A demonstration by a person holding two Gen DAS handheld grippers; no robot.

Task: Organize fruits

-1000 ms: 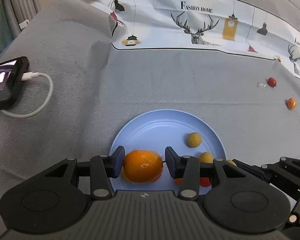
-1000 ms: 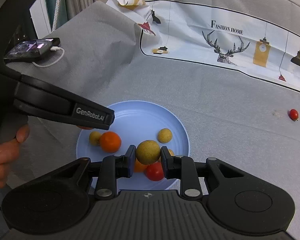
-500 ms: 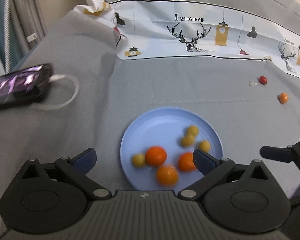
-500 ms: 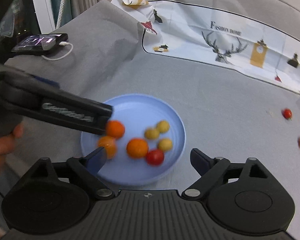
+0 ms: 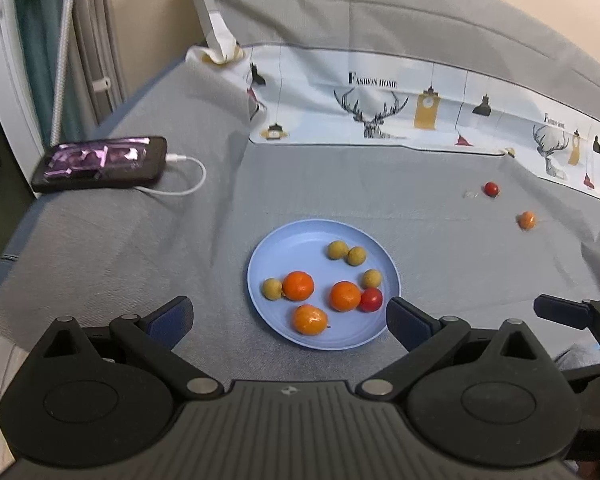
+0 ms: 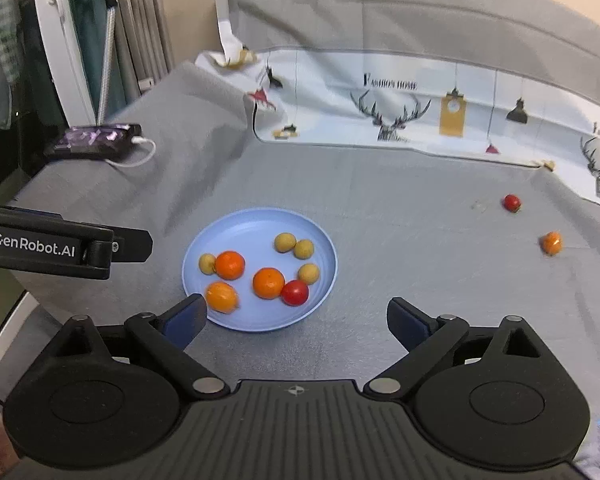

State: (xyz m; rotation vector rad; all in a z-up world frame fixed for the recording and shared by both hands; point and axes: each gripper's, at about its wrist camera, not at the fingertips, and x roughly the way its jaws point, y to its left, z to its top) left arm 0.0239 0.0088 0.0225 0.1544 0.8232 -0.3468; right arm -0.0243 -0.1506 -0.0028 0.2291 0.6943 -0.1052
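A light blue plate [image 5: 300,236] [image 6: 260,220] on the grey cloth holds three small oranges [image 5: 298,285] [image 6: 268,282], several yellow-green round fruits [image 5: 337,249] [image 6: 285,242] and a red cherry tomato [image 5: 371,299] [image 6: 295,292]. Another red tomato [image 5: 491,189] [image 6: 511,202] and a small orange [image 5: 526,220] [image 6: 551,243] lie loose on the cloth at the right. My left gripper [image 5: 290,318] is open and empty, raised above the plate's near edge. My right gripper [image 6: 296,318] is open and empty, also raised near the plate.
A phone [image 5: 102,163] [image 6: 96,142] with a white charging cable [image 5: 188,184] lies at the left edge. A printed white cloth [image 5: 420,112] [image 6: 440,112] runs along the back. The left gripper's body [image 6: 52,246] reaches in at the left of the right wrist view.
The left gripper let go of an orange and the right let go of a yellow-green fruit onto the plate. Both opened wide and pulled back and up.
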